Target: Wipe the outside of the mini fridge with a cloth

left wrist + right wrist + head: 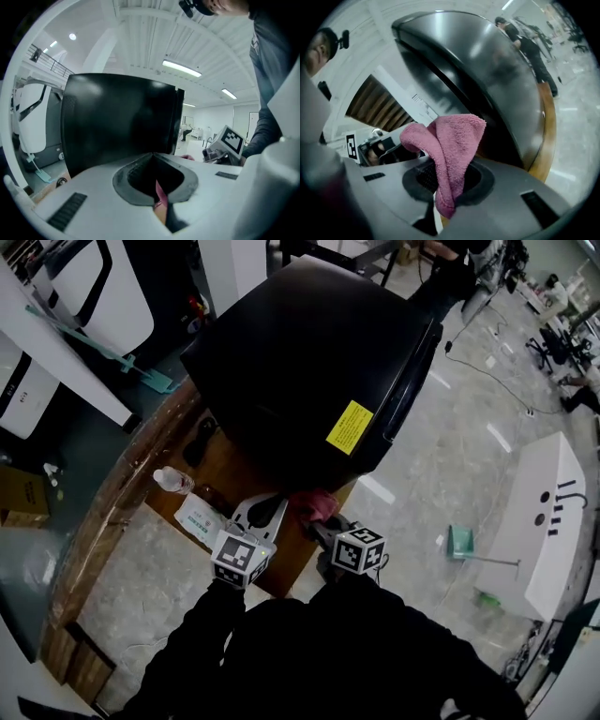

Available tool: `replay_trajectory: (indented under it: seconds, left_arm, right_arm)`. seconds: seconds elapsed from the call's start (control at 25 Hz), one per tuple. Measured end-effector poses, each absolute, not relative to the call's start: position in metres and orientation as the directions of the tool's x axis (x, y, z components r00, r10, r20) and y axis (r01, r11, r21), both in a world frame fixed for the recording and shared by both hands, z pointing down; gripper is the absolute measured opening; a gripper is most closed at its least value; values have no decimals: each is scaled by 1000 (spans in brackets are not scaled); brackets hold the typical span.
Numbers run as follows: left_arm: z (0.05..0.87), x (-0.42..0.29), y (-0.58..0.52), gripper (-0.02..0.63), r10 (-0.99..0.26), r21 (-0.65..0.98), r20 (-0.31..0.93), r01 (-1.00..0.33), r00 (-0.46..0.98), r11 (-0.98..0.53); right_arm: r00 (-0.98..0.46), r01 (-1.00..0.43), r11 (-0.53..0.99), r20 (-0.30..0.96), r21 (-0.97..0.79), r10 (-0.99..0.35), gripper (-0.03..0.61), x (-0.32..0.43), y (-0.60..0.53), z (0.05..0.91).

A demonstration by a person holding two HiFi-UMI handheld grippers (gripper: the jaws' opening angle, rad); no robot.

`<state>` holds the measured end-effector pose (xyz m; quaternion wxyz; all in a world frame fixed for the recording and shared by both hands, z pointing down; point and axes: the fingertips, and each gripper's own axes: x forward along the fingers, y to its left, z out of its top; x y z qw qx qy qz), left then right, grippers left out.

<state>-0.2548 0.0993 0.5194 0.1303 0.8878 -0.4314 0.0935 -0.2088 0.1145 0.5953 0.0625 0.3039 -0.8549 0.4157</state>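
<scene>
A yellow label sits on the black mini fridge, its print too small to read. The white pack beside the bottle is printed too, also unreadable. The fridge stands upright on the wooden worktop, door seam to the right, close to the worktop's right edge, with open floor beyond. Just near of it, the right tongs grip a pink cloth. The left tongs are closed, a pink sliver in their gap.
</scene>
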Motion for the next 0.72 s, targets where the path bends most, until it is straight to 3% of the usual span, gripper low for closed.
replay_trajectory:
  seconds: [0.12,0.28,0.48,0.72]
  left_arm:
    - [487,-244,105,6,-772,97,271,-815,575,-572]
    - [447,-225,113,6,-826,141,224,-855,518,-498]
    - [395,-194,115,6,-906,227,142,-904,399,-363]
    - [344,-175,117,6,-964,173,96,-958,249,-230]
  right_arm:
    - [-868,-496,640,301,-587,-396,55,-200,129,546]
    - [-924,-377,802,241,-463,-295,55,-177,136,491]
    - [-956,-270,906,207,-327,-210,55,-131,129,418]
    - [-982,-138,976,153,-170,-113,55,-98,109,344]
